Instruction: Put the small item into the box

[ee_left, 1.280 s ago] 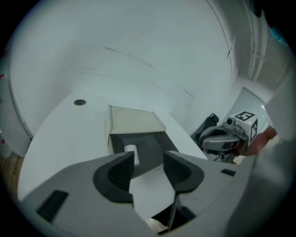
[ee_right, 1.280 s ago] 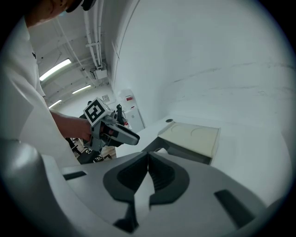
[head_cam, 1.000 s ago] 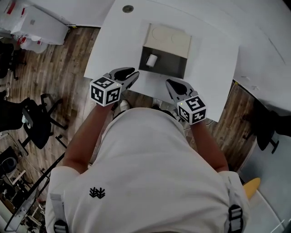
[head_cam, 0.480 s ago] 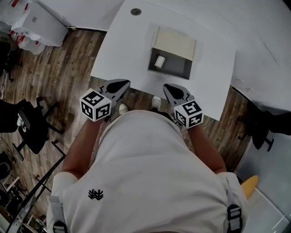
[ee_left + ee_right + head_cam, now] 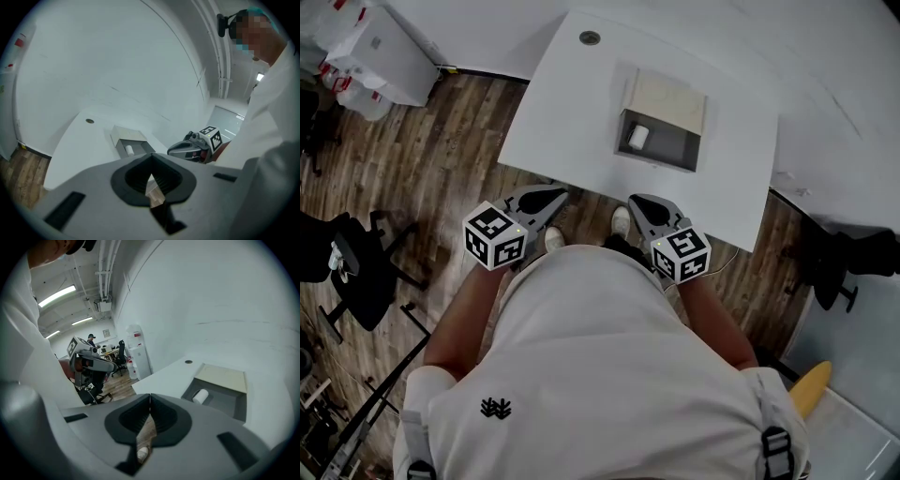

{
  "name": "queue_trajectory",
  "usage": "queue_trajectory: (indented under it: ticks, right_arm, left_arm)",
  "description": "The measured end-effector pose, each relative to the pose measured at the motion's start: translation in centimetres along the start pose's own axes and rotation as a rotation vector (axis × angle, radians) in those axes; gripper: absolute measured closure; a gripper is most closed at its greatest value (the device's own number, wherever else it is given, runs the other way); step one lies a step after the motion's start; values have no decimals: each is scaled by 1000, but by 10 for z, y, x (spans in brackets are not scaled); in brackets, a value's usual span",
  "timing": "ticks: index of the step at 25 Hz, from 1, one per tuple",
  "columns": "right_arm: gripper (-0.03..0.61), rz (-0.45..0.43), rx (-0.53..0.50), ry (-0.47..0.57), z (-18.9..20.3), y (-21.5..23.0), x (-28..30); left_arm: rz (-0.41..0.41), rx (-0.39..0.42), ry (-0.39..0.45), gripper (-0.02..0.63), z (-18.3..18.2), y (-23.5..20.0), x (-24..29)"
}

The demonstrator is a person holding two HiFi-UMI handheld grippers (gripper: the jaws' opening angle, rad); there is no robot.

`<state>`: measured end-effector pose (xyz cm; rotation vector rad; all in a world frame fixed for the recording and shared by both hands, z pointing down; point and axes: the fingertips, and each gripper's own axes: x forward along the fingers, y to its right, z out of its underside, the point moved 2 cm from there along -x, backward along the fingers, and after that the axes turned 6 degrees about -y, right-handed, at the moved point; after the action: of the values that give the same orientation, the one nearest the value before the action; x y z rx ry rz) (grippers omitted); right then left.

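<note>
On the white table (image 5: 731,178) stands a grey box (image 5: 661,141), its beige lid (image 5: 667,97) folded back. A small white roll (image 5: 638,138) lies inside at the box's left end. Both grippers hang in front of the table's near edge, over the floor and close to my body. My left gripper (image 5: 553,196) is shut and holds nothing. My right gripper (image 5: 638,202) is likewise shut and empty. In the left gripper view the closed jaws (image 5: 151,158) point toward the box (image 5: 125,136) and the roll (image 5: 129,150). The right gripper view shows the shut jaws (image 5: 150,398), the box (image 5: 229,401) and the roll (image 5: 200,396).
A cable hole (image 5: 590,37) sits at the table's far left corner. Wooden floor (image 5: 441,141) lies to the left, with office chairs (image 5: 352,267) and a white cabinet (image 5: 380,47). Another dark chair (image 5: 844,267) stands at the right.
Both grippers have drawn back from over the table to just in front of its near edge. The left jaws have closed. The roll stays in the box.
</note>
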<state>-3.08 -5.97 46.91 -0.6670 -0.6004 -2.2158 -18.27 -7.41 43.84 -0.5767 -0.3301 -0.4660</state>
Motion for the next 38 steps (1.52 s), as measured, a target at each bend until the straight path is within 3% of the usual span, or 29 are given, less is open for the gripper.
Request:
queue_trajectory:
  ticks: [18, 38]
  right_arm:
    - [572, 27, -10, -4, 3, -42, -1]
    - [572, 12, -37, -13, 2, -47, 1]
  left_arm:
    - [51, 45, -26, 607, 18, 10, -32]
    - [45, 37, -37, 607, 30, 7, -31]
